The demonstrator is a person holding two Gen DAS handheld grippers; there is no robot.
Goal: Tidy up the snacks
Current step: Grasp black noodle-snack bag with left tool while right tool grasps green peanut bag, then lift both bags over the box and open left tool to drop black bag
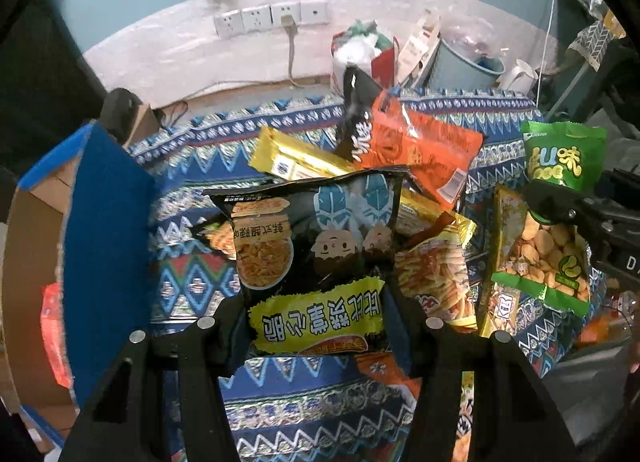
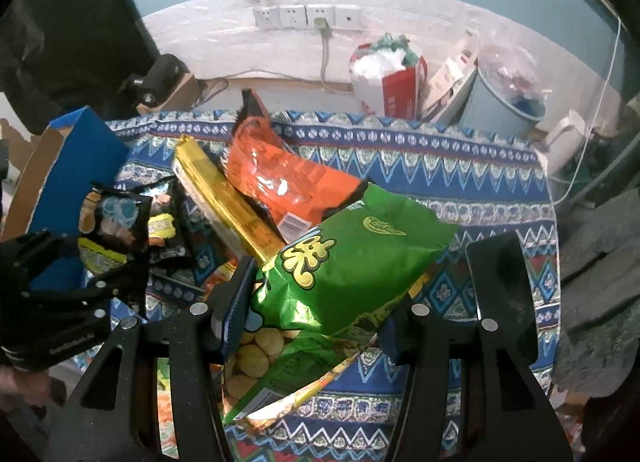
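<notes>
A black noodle-snack pack (image 1: 316, 229) with a yellow label hangs over the patterned cloth (image 1: 320, 394); my left gripper (image 1: 318, 326) is shut on its lower edge. In the right wrist view that pack (image 2: 112, 221) and the left gripper (image 2: 116, 262) show at the far left. My right gripper (image 2: 316, 314) is shut on a green snack bag (image 2: 352, 246) with a clear window of pale round puffs, held tilted above the cloth. From the left wrist view the green bag (image 1: 564, 157) hangs at the right in the right gripper (image 1: 552, 207).
An orange bag (image 1: 424, 145), a gold pack (image 1: 296, 157) and a fries pack (image 1: 436, 270) lie heaped on the cloth. A cardboard box with a blue flap (image 1: 108, 229) stands at the left. A bucket (image 2: 500, 101) and a red bag (image 2: 396, 89) stand behind by the wall.
</notes>
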